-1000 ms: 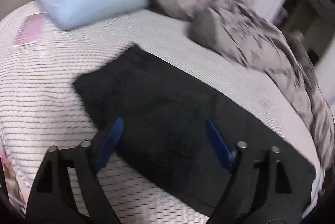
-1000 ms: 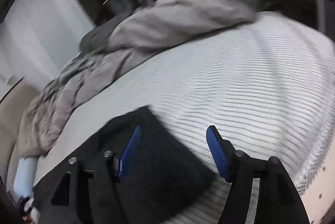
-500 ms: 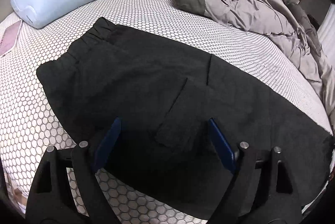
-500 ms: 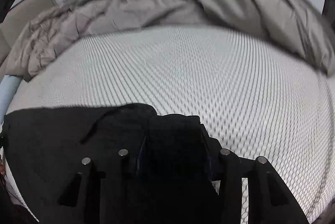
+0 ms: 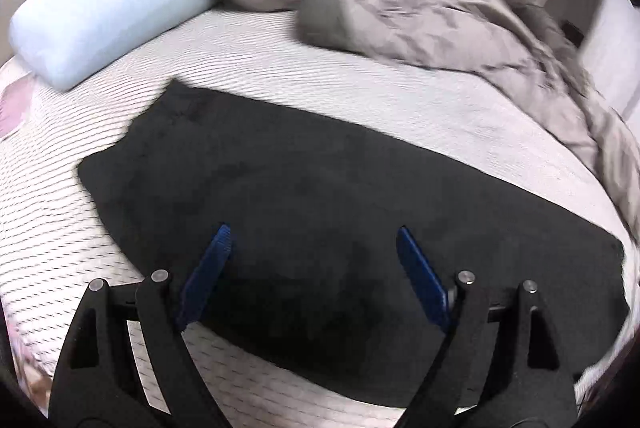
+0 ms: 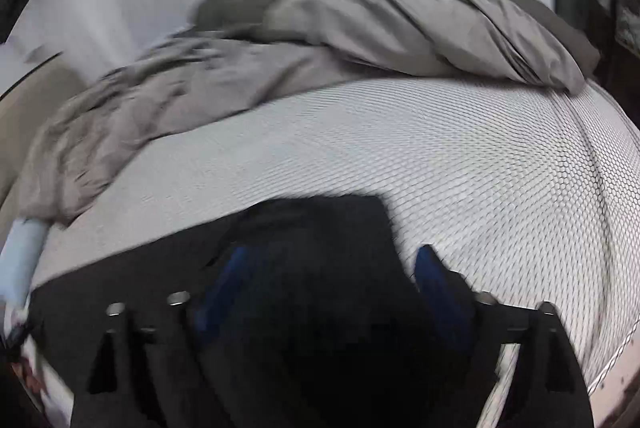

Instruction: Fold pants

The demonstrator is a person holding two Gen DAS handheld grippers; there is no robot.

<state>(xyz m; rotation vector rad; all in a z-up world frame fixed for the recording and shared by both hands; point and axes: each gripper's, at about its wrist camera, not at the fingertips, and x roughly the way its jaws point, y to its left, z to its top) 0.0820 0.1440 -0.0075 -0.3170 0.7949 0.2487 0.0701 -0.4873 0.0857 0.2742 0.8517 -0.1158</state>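
Soft, limp black pants (image 5: pixel 320 195) lie flat on the bed (image 5: pixel 420 99) — left gripper (image 5: pixel 310 260) released, right gripper (image 6: pixel 332 268) opening over the hem; pinch corners.

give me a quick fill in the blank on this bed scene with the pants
1. The pants lying on the bed are ____ in colour.
2. The bolster pillow near the headboard is light ____.
3. The crumpled duvet is ____.
4. The pads of the left hand-held gripper are ____.

Missing words: black; blue; grey; blue

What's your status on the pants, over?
Left gripper open above black pants. Right gripper jaws opening, pants end between them. Pants flat on bed; grey duvet clear of them.
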